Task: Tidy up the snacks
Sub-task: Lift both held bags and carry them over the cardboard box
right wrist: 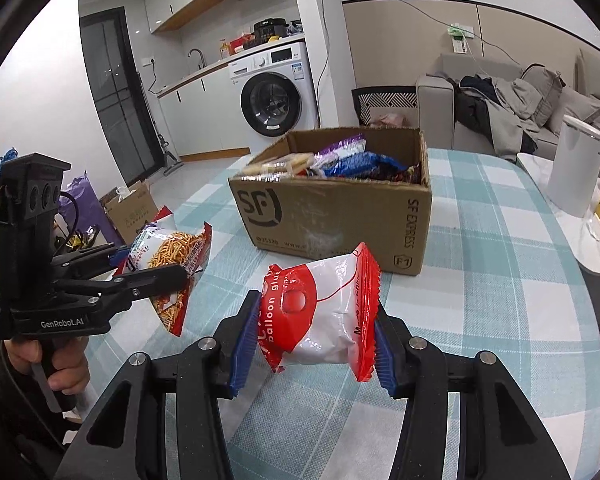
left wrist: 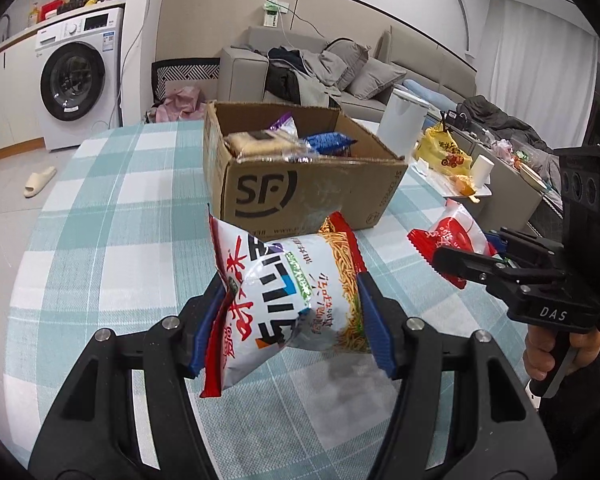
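Your box (left wrist: 300, 192) sits mid-table, its far contents half hidden behind the near wall; the packets inside are hard to tell apart. Your left gripper (left wrist: 292, 320) is clamped on the noodle bag (left wrist: 284, 304), held clear of the checked cloth (left wrist: 100, 208). Your right gripper (right wrist: 316, 336) squeezes the red-white pouch (right wrist: 324, 312) likewise, just before the box's near side.

The cardboard box (left wrist: 300, 184) walls conceal the lower parts of the packets inside; their count cannot be determined. On the noodle snack bag (left wrist: 284, 304), both side edges are covered by blue pads. The right gripper (left wrist: 452, 258) masks the red-and-white packet (left wrist: 452, 232) lower portion.
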The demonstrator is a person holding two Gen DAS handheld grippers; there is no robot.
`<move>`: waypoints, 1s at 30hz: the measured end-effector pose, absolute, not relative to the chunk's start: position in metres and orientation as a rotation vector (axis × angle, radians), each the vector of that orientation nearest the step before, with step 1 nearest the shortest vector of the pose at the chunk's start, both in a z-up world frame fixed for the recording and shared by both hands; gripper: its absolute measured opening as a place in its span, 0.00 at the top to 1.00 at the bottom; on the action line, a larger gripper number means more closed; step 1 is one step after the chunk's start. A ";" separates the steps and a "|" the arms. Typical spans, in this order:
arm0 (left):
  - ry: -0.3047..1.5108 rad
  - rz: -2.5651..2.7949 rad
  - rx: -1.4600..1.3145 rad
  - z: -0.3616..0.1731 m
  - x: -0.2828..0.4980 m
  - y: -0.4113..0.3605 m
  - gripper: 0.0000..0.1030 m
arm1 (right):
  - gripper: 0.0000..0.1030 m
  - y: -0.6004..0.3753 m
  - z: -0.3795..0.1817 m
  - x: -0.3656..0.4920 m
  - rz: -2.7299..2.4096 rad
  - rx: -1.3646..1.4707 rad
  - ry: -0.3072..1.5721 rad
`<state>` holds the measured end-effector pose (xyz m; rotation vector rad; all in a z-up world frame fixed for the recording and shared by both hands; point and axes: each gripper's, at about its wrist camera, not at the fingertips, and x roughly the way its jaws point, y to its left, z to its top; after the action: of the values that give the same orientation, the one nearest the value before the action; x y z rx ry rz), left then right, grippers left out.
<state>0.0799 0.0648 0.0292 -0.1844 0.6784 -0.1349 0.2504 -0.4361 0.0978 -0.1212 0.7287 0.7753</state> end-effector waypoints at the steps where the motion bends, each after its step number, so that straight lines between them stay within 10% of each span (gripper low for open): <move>1: 0.674 -0.131 -0.184 0.032 0.081 0.065 0.42 | 0.51 -0.437 0.101 0.251 0.774 -0.118 0.722; 30: 0.554 -0.113 -0.152 0.099 0.124 0.058 0.42 | 0.51 -0.430 0.157 0.270 0.775 -0.062 0.623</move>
<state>0.1236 0.0580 0.0987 -0.1524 0.5542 -0.1132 0.2704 -0.4304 0.1569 -0.0619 0.6231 0.7745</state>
